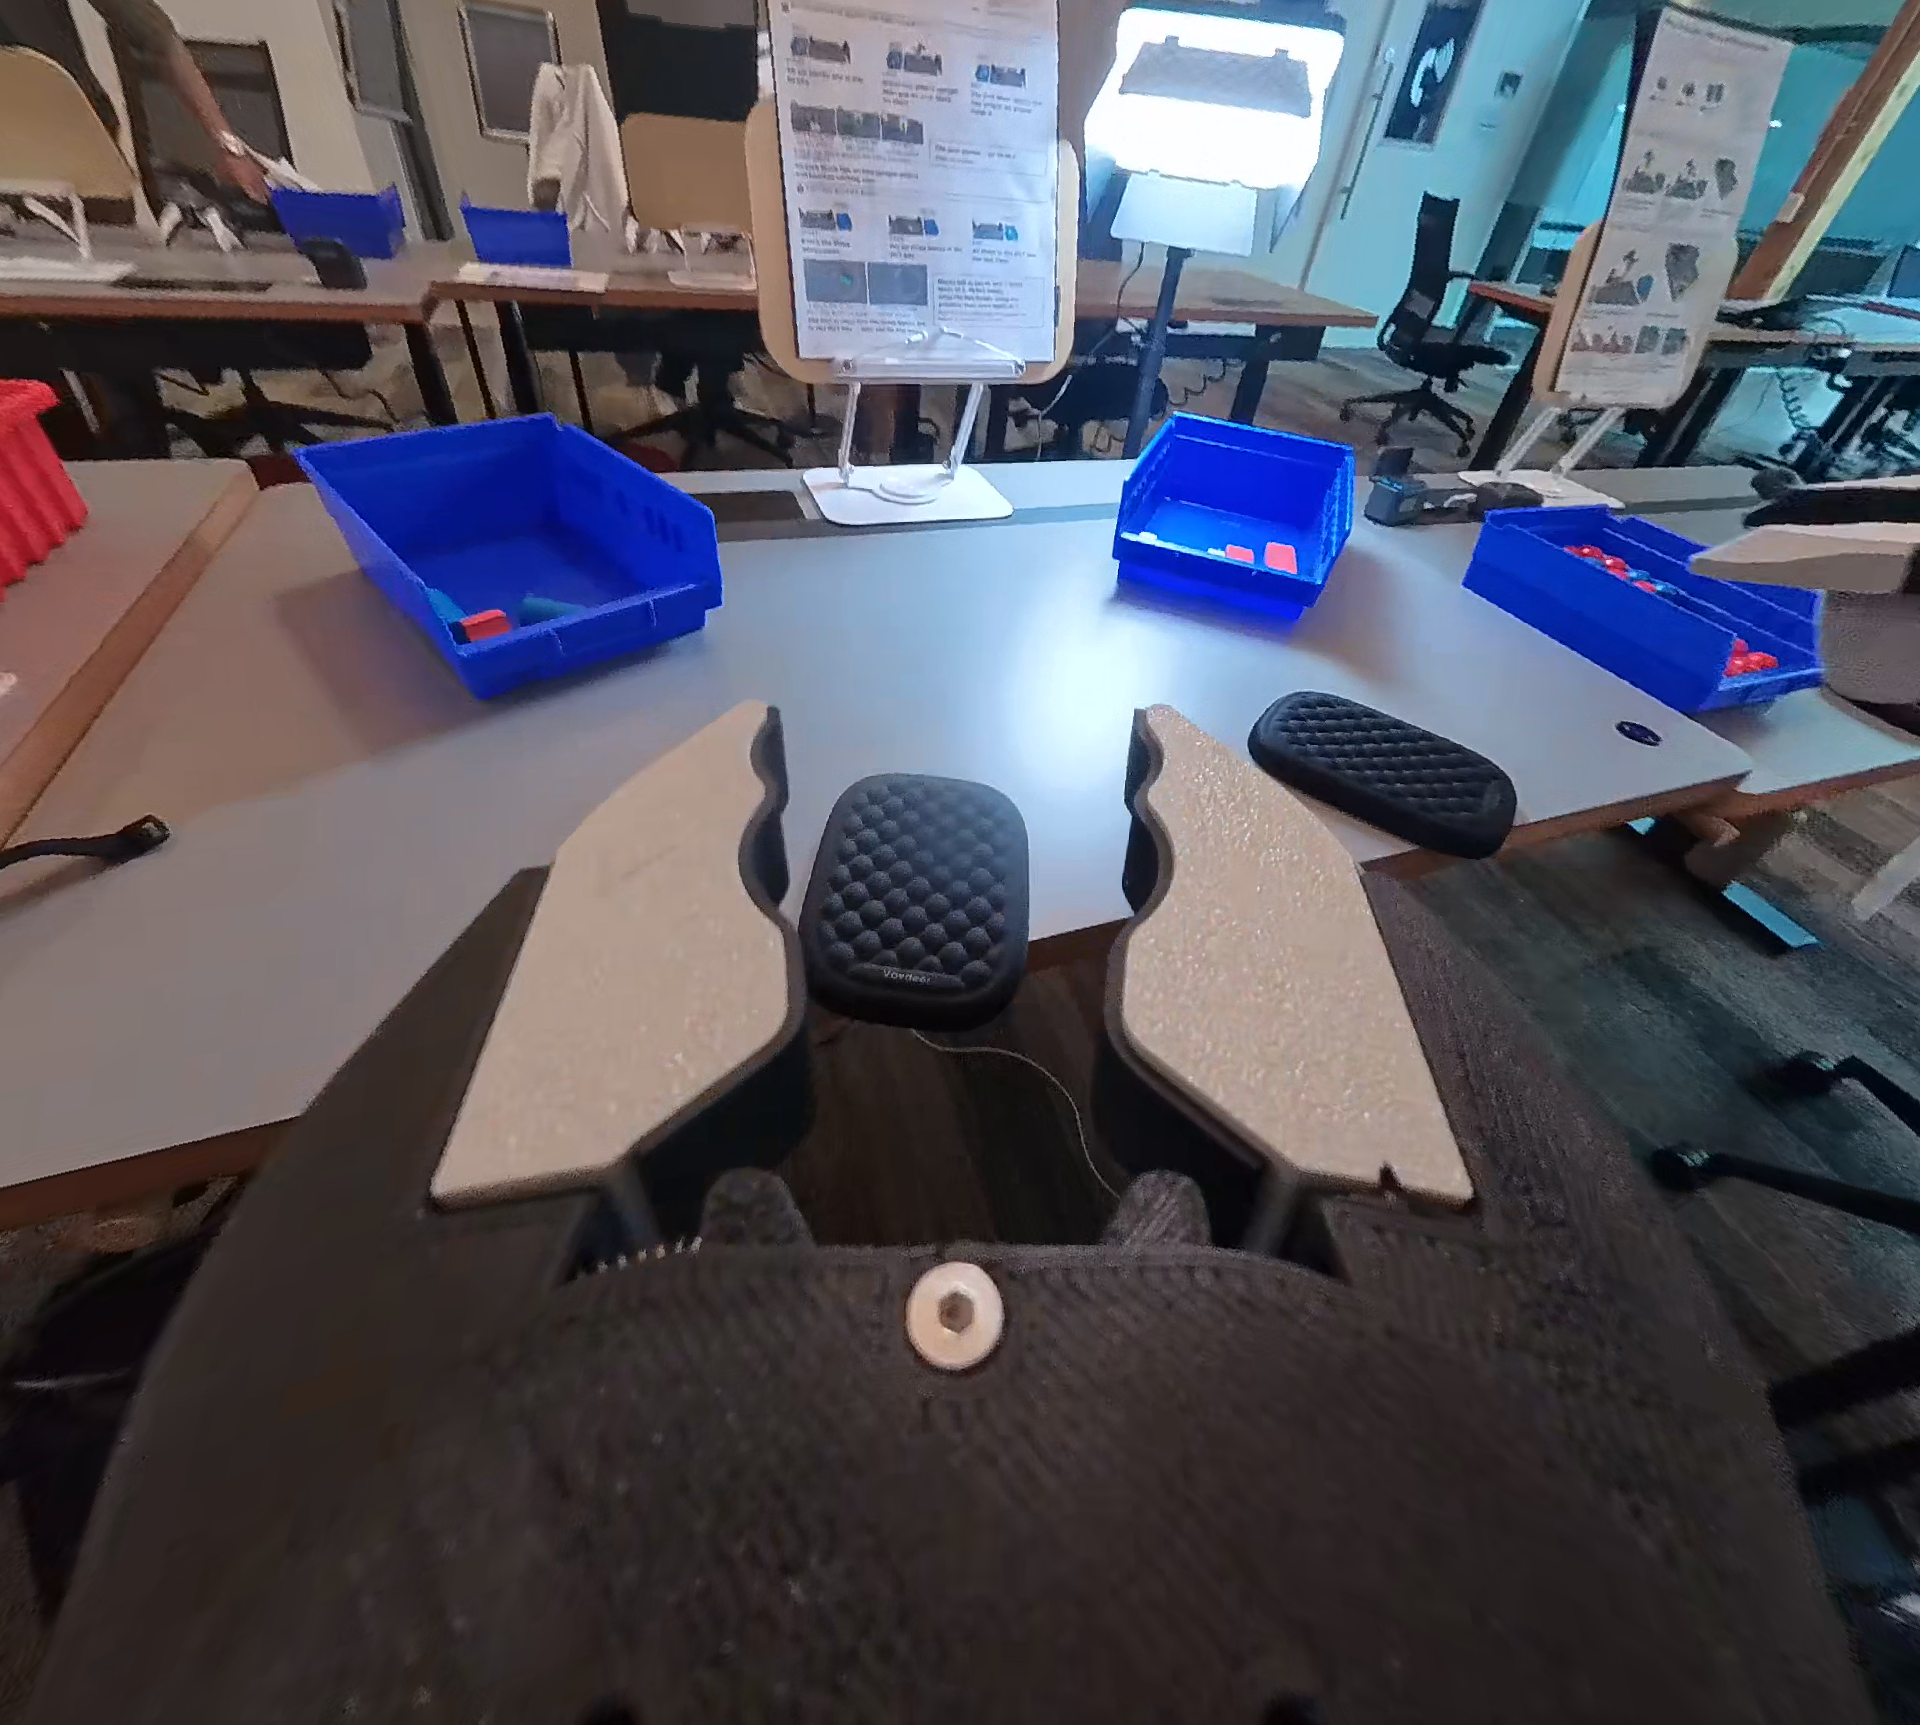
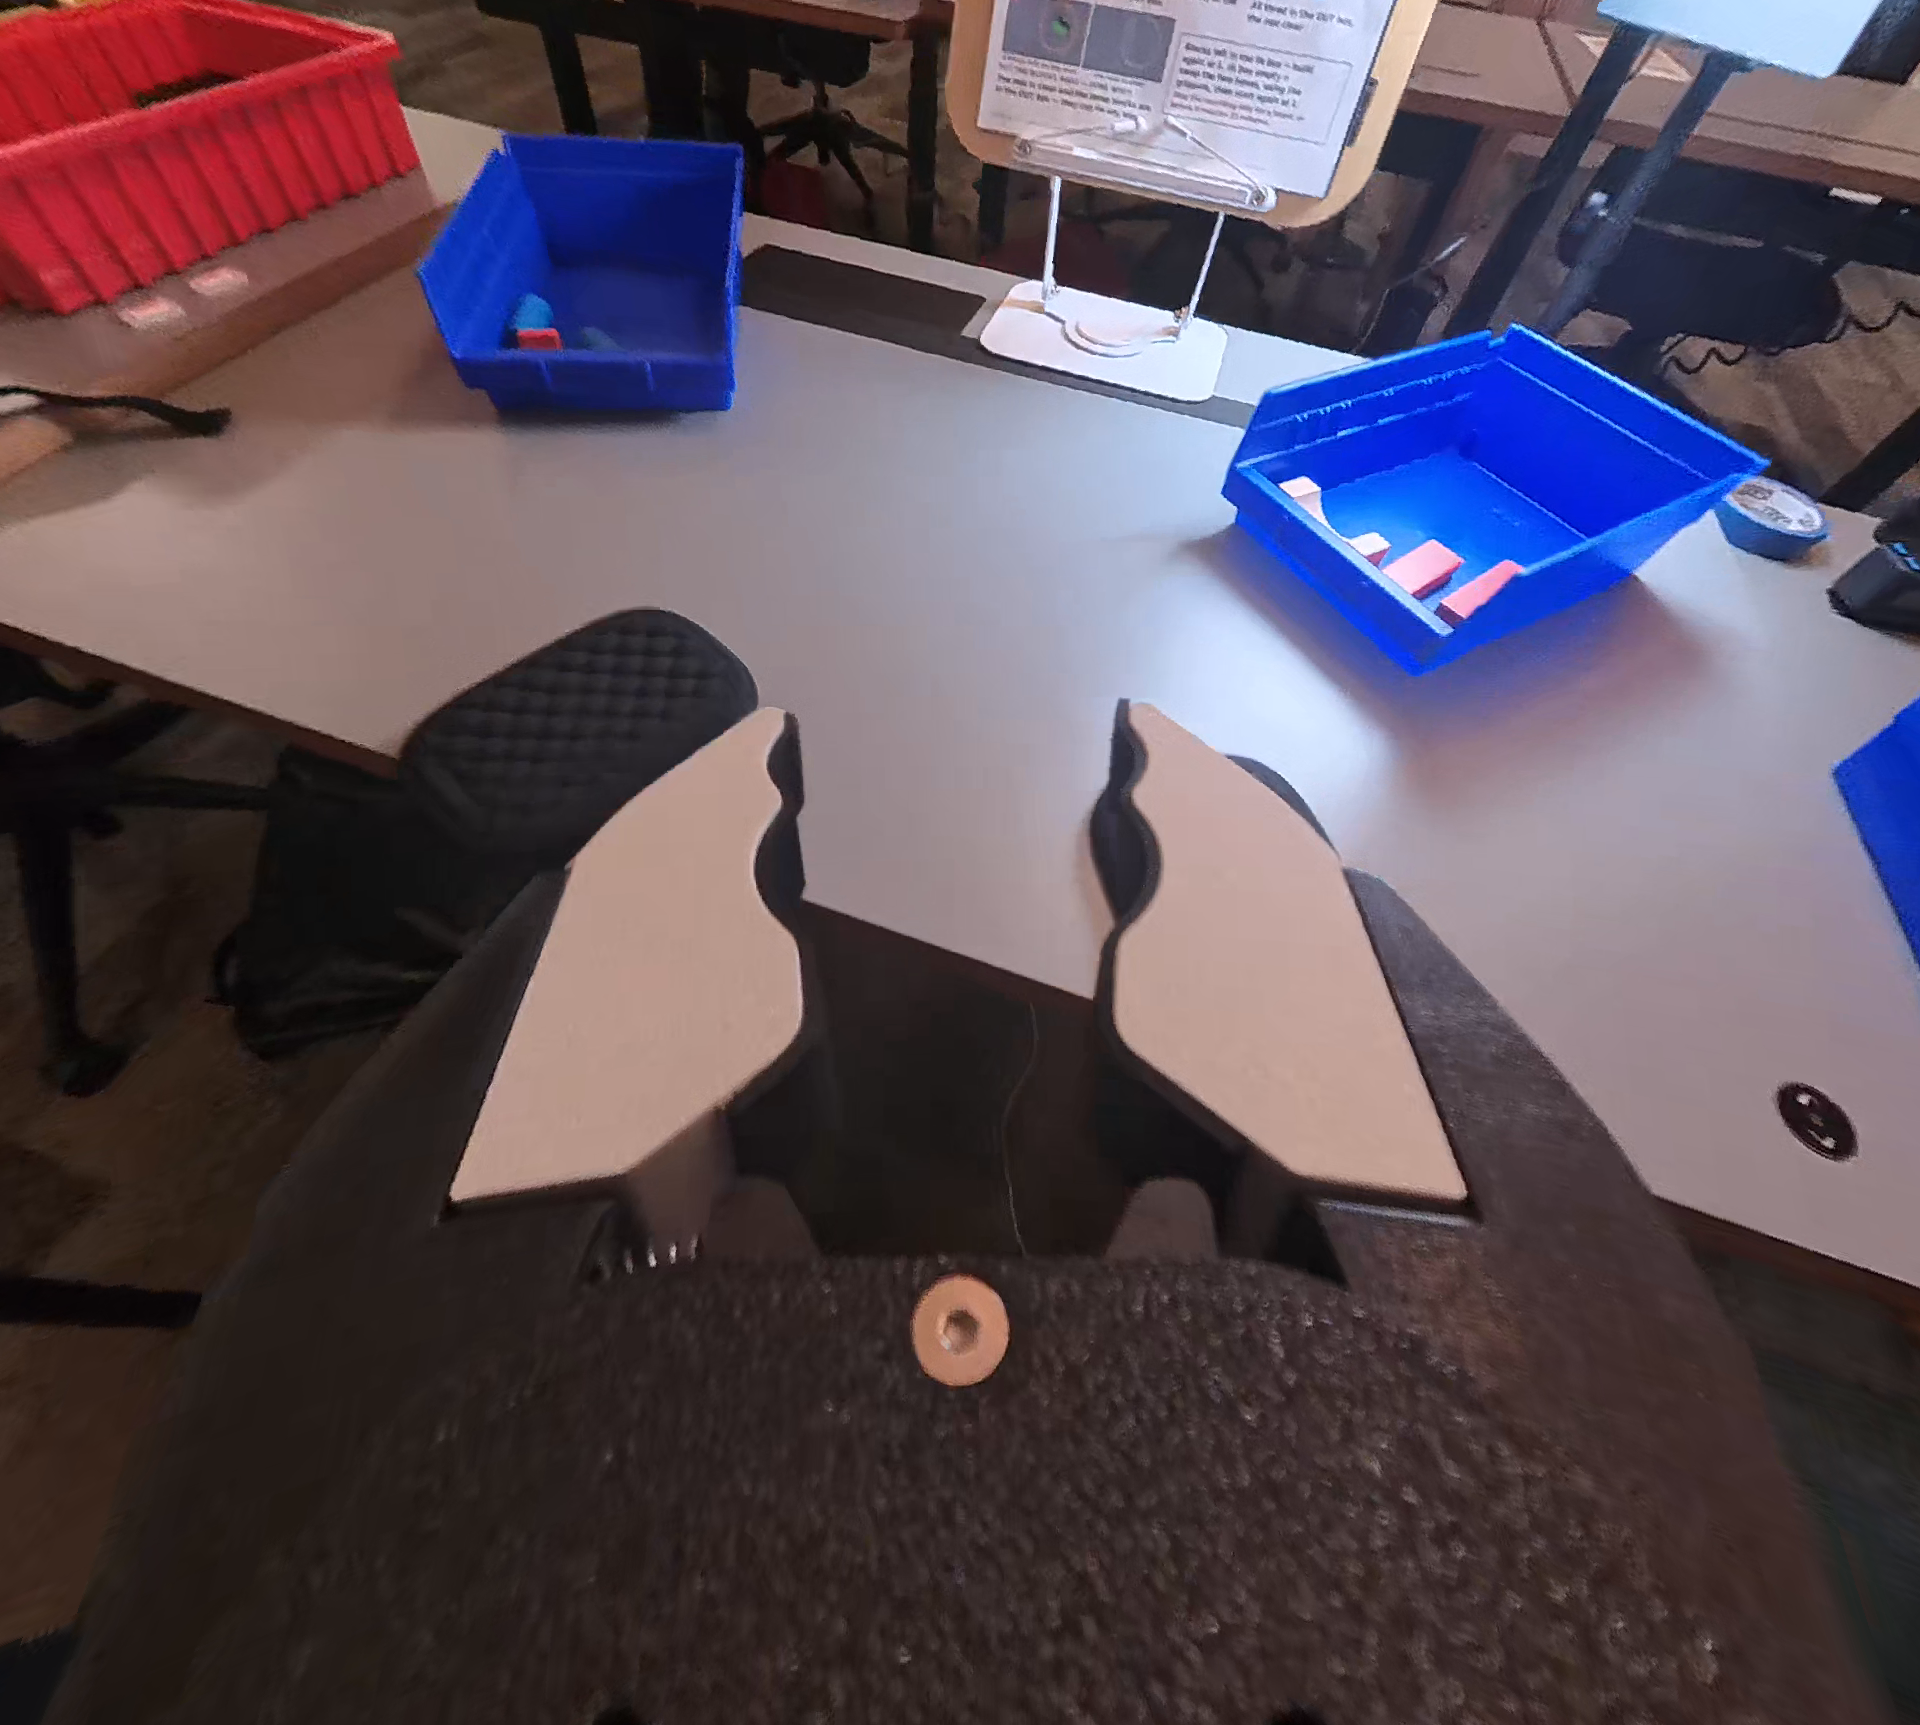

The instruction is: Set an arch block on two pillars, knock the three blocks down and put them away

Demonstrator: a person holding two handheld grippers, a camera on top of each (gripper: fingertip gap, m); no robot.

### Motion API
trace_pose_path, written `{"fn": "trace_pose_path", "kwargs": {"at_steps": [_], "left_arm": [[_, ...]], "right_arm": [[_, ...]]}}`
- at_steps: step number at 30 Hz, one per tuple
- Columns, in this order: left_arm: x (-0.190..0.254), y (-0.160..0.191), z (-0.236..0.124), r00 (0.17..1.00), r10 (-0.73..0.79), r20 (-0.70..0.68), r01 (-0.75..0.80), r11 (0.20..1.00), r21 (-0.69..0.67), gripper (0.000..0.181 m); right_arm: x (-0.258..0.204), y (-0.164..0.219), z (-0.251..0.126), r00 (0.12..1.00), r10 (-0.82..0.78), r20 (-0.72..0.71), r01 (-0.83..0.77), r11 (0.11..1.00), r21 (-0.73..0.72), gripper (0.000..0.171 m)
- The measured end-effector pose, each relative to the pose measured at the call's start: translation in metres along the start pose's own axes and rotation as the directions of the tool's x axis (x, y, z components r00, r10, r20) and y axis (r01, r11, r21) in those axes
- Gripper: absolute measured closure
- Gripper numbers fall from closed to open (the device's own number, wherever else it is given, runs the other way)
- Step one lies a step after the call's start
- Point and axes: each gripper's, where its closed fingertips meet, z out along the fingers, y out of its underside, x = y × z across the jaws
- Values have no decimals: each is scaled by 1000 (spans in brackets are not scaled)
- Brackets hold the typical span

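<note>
Three red blocks (image 2: 1421, 569) in blue bin (image 2: 1621, 439).

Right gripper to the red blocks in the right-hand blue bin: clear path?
Probably yes. The right gripper is open and holds nothing, only bare table lies between it and the bin, and the red blocks lie exposed behind its low front wall.

Left gripper (image 1: 951, 730) jaws spread wide, holding nothing, poised over the counter's (image 1: 935, 667) near edge. Right gripper (image 2: 956, 730) likewise.
</note>
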Motion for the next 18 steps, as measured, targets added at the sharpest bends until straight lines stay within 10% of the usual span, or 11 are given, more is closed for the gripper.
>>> {"fn": "trace_pose_path", "kwargs": {"at_steps": [10, 18], "left_arm": [[-47, -66, 49, 998, 60, -25, -59, 998, 27, 117], [-26, -42, 67, 998, 13, -59, -12, 1000, 20, 119]], "right_arm": [[-40, -70, 52, 984, 167, -70, -157, 979, 133, 114], [-17, -71, 29, 985, 141, -103, -122, 978, 166, 116]]}}
